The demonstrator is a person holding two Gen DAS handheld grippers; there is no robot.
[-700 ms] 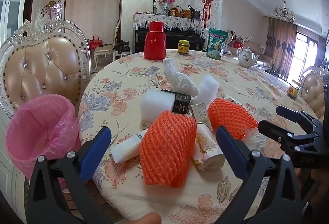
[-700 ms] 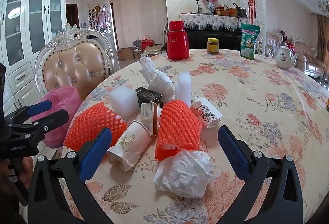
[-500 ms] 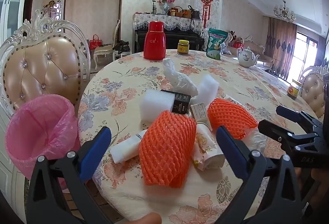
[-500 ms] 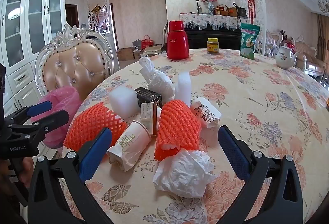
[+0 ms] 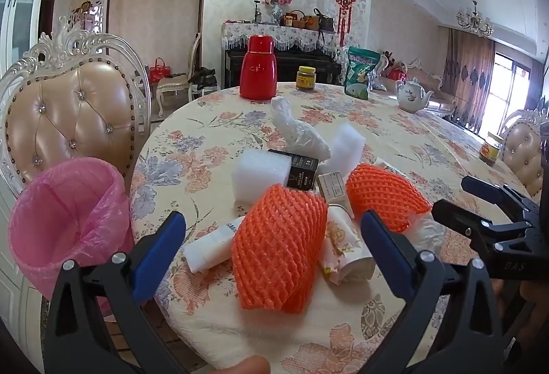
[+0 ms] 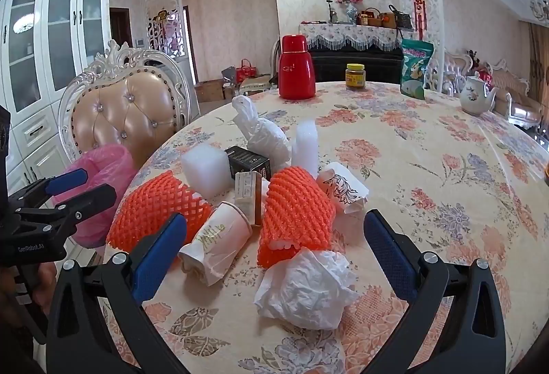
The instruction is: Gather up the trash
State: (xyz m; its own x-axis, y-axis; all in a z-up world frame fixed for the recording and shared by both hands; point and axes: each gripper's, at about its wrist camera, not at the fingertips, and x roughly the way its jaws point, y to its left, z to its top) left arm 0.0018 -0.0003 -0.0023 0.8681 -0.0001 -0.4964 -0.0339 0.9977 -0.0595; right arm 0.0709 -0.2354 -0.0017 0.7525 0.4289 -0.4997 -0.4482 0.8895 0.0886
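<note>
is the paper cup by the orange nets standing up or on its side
On its side: the paper cup lies flat on the tablecloth, rim toward the small boxes, between the two orange foam nets.

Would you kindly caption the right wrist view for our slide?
Open right tool poised over crumpled white paper and orange foam nets on a floral tablecloth, pink-lined bin alongside.
</note>
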